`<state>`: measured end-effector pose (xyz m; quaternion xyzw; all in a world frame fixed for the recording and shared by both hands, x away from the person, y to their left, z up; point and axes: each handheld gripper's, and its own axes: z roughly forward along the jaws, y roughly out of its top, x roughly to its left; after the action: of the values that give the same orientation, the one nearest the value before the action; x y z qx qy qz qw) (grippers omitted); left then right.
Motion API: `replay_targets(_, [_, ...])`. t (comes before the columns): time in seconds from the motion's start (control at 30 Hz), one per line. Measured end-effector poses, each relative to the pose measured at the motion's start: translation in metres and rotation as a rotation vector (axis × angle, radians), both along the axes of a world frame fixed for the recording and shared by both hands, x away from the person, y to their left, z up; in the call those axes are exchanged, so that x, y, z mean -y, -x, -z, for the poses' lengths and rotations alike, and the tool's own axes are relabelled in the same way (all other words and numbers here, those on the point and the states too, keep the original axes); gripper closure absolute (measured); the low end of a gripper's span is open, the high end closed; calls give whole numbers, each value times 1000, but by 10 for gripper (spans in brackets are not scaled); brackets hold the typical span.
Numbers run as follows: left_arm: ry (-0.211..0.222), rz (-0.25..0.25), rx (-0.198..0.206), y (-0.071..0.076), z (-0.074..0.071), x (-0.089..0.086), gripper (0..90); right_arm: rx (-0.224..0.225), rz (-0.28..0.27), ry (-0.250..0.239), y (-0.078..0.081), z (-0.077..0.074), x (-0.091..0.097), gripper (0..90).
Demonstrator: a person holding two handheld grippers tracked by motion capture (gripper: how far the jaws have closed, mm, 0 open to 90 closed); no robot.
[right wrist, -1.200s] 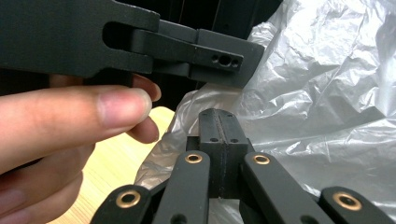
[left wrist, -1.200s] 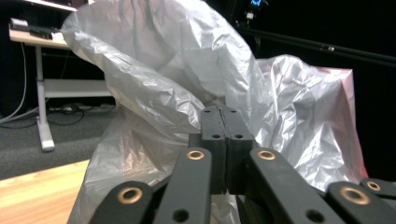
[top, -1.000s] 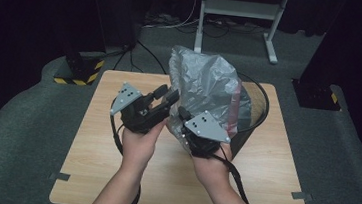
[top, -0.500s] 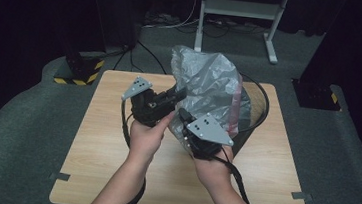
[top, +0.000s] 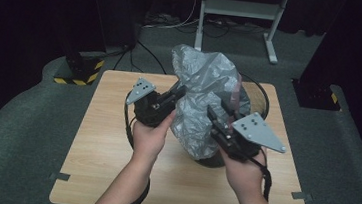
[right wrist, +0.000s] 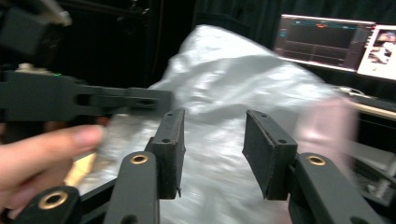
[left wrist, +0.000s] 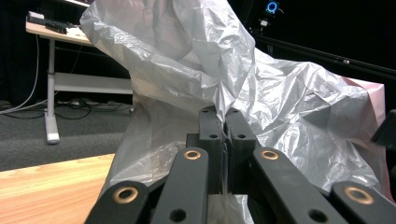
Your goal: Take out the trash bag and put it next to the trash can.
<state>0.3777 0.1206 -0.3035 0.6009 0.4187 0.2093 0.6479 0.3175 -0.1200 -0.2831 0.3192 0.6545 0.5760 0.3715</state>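
Grey plastic bag stands bunched over a dark round bin at the far side of the tabletop. Left gripper has just closed; its fingers are now clamped on a fold of the bag. Right gripper has just let go and pulled back, fingers apart, nothing between them. Looks like a regrip: left holds, right is free to take a new hold.
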Motion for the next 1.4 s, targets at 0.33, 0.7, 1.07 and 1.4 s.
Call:
replay_targets(0.33, [-16,-9,6,-1,-3,3,886,-32,84,-16,11,1,66,479])
replay_targets(0.7, [-31,-1,23,0,-10,8,889,-95,199,23,2,47,115,372])
replay_targets(1.07, [-51,5,49,1,-18,12,892,-211,252,67,-18,123,137,248])
replay_targets(1.4, [-70,19,104,4,-29,20,894,-380,286,132,-41,186,155,211])
